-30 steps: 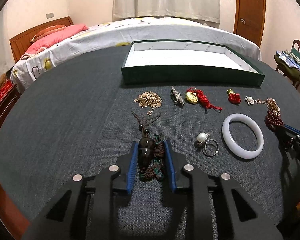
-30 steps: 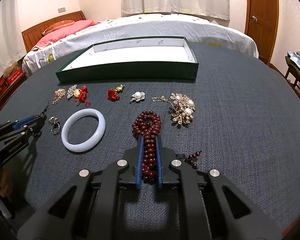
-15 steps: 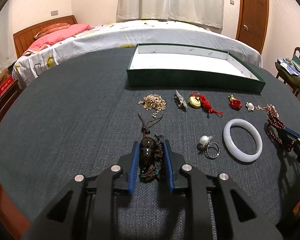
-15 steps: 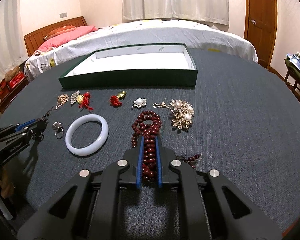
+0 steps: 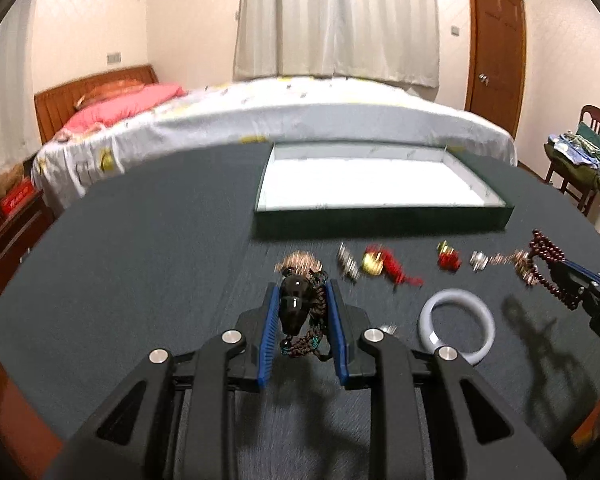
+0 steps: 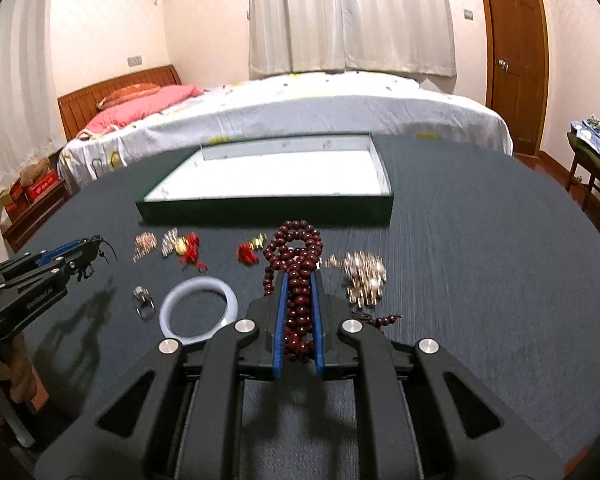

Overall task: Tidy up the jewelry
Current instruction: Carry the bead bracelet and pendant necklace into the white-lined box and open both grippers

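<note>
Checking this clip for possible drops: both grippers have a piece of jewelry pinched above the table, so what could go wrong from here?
1. The red bead necklace is pinched by only a few strands in the right gripper; loose loops hang free and could snag the gold brooch beside it.
2. The dark pendant looks smooth and rounded between the left gripper pads, so it might slip out before reaching the green tray.

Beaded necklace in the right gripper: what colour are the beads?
Dark red, glossy round beads, clamped in the right gripper; clearest in the right wrist view.
</note>
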A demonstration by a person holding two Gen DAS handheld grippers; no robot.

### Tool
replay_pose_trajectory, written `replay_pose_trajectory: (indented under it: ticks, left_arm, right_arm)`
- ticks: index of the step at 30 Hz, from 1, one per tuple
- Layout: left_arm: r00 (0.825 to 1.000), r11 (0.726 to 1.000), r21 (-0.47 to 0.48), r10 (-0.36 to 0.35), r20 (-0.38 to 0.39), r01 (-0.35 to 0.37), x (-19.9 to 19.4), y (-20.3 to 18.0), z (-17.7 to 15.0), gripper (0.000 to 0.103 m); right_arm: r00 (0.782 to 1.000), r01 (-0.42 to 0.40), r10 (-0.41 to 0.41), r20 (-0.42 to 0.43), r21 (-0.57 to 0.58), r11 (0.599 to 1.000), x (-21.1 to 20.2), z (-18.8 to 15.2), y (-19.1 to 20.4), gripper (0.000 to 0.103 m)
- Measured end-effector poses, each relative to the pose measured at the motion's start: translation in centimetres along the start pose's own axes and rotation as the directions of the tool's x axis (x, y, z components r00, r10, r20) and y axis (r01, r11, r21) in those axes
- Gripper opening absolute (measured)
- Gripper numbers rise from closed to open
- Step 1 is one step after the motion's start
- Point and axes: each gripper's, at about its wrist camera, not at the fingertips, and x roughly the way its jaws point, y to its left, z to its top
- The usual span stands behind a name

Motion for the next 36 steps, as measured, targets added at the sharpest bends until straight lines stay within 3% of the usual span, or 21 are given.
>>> replay_pose_trajectory:
  ticks: [7,16,21,26,31,36]
  left_arm:
    - [0.996,0.999,0.037,-0.036,0.083,0.033,0.2,-1.4,4.2,0.025]
    - [0.99,0.994,0.046,-0.103,0.096,0.099,5.5,-4.0,9.1,0.025]
    - [0.991,0.991,0.001,-0.134,0.03,0.134,10.5,-4.9,11.3,0.025]
    - [0.99,0.992,0.009,-0.122,-0.07,0.122,14.7,-5.7,10.9,0.025]
    - [0.971,0.993,-0.019,-0.12,-0.207,0.118,17.4,-5.6,9.5,0.025]
    - [0.952,0.99,-0.055,-0.138,-0.274,0.128,18.4,-5.1,9.1,0.025]
  right_arm:
    - [0.997,0.002,-0.002,0.073,-0.008,1.0,0.4,3.6,-0.2,0.011]
    - [0.994,0.017,-0.016,0.11,-0.007,1.0,5.0,8.5,-1.2,0.011]
    - [0.996,0.038,-0.037,0.085,-0.011,0.999,9.1,10.1,-1.7,0.011]
    - [0.998,0.063,-0.062,0.03,-0.008,0.998,12.6,10.4,-2.7,0.011]
    - [0.995,0.079,-0.079,-0.059,-0.001,0.997,15.4,10.1,-3.3,0.011]
    - [0.987,0.089,-0.087,-0.136,0.005,0.996,16.9,9.6,-3.6,0.011]
